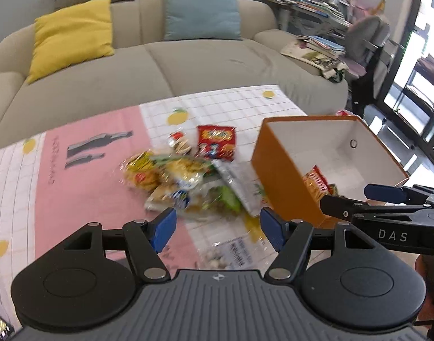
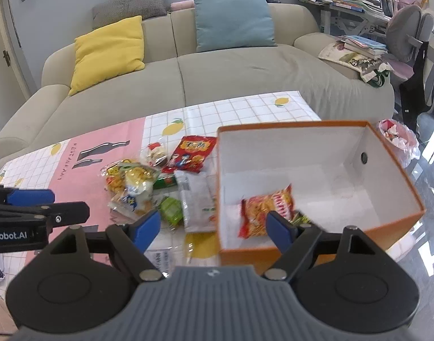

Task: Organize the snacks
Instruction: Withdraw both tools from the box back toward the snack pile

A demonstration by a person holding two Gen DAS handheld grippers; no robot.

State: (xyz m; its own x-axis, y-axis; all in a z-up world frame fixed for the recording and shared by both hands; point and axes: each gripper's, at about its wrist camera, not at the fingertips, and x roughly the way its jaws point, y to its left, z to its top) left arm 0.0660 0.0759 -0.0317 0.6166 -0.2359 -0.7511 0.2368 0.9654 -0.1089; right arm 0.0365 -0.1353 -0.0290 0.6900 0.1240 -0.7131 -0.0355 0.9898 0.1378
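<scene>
Loosely heaped on the tablecloth (image 2: 103, 142), a pink and white-check sheet with lemon prints, the snack pile (image 2: 148, 182) sits just left of an orange box (image 2: 393, 221) with a white inside. Crinkly clear and foil wrappers make up the heap: a red packet (image 2: 192, 153) with cartoon figures at the far edge, a yellow-and-red bag (image 2: 120, 177) on the left, a small green packet (image 2: 171, 209) nearer, and a white pouch (image 2: 195, 199) lying against the box wall. One more clear bag with printed text (image 1: 234, 255) lies closest to the cameras, apart from the heap. Inside the box, an orange-red snack packet (image 2: 262, 213) lies on the floor near the front wall.

Both grippers are empty. The left gripper (image 1: 218, 227) hangs above the near edge of the pile with its blue pads spread wide. The right gripper (image 2: 214, 228) hovers over the box's front left corner, jaws likewise spread apart, one pad over the table and the other over the box interior. Behind the table stands a beige sofa (image 2: 245, 71) with a yellow cushion (image 2: 109, 51) and a blue cushion (image 2: 234, 20).
</scene>
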